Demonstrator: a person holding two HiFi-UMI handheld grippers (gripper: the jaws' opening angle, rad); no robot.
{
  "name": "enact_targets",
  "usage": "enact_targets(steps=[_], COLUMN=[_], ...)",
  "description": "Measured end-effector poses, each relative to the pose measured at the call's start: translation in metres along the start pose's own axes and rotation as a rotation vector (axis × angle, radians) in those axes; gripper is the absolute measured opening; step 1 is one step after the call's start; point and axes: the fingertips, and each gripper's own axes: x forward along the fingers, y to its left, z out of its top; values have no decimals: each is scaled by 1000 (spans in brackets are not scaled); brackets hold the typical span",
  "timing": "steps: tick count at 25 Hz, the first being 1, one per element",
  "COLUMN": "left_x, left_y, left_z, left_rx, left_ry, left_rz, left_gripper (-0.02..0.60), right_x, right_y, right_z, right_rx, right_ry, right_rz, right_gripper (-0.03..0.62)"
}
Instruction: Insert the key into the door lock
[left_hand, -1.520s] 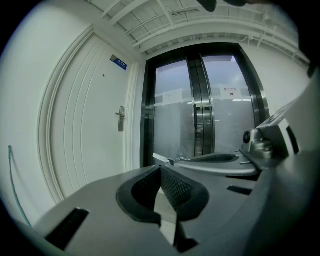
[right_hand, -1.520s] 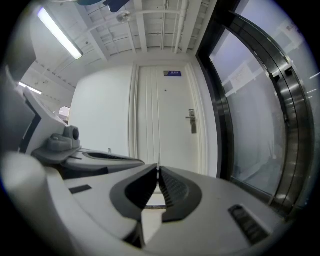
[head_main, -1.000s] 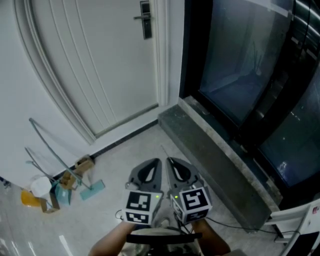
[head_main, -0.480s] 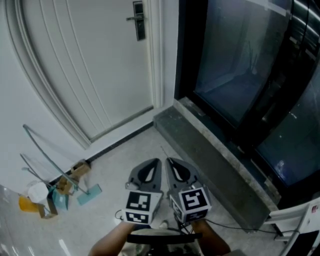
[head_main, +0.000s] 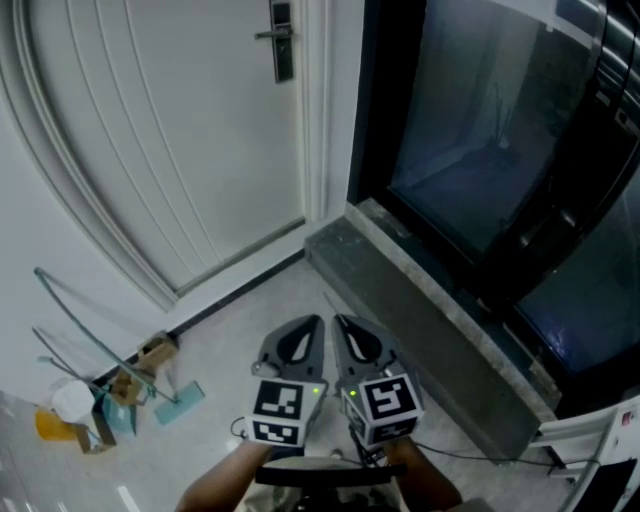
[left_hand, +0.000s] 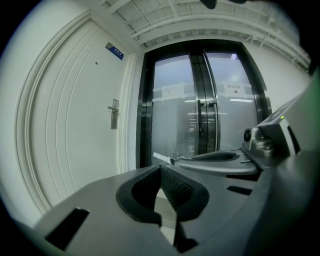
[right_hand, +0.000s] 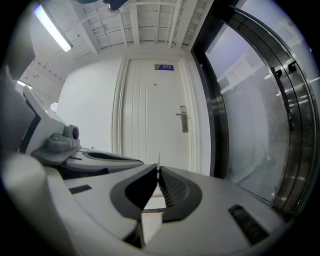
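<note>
The two grippers are held side by side, low and close to the person, with their tips almost touching. The left gripper (head_main: 312, 326) (left_hand: 160, 168) has its jaws closed against each other with nothing between them. The right gripper (head_main: 342, 322) (right_hand: 158, 170) has its jaws pressed together on the key (right_hand: 159, 161). The key's thin blade sticks out past the jaw tips, and it is seen edge-on in the right gripper view. In the left gripper view the blade (left_hand: 161, 158) shows as a flat silver strip poking out of the neighbouring gripper. In the head view it is only a fine line (head_main: 330, 303).

Below them is a pale floor (head_main: 250, 320). To the left, against the wall, lies a small heap of odds and ends (head_main: 120, 385) with thin metal rods leaning over it. To the right a grey stone step (head_main: 420, 310) runs along the foot of dark glass doors (head_main: 480, 130) (left_hand: 200, 110).

Farther off stands the white door (head_main: 180, 130) (right_hand: 150, 110), closed. Its lock (head_main: 283, 40) (left_hand: 114, 114) (right_hand: 183, 119) is a narrow plate with a lever handle near the door's right edge. The key is well apart from the lock. Both grippers face the door, with the lock up and a little to the right of the key's tip in the right gripper view. A small blue sign (right_hand: 164, 67) (left_hand: 114, 50) sits above the door.
</note>
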Motion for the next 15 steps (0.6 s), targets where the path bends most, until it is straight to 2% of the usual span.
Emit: enact_targets(steps=[4, 15], left_x=[9, 22], left_y=[31, 115], left_z=[4, 9], left_rx=[-5, -27], left_ry=[-4, -1], left_rz=[-18, -54], left_gripper=[3, 3], right_x=[30, 106], right_y=[6, 41], right_z=[10, 29], right_rx=[-24, -30], right_ry=[-21, 15], right_rz=[-20, -54], right_gripper=[25, 25])
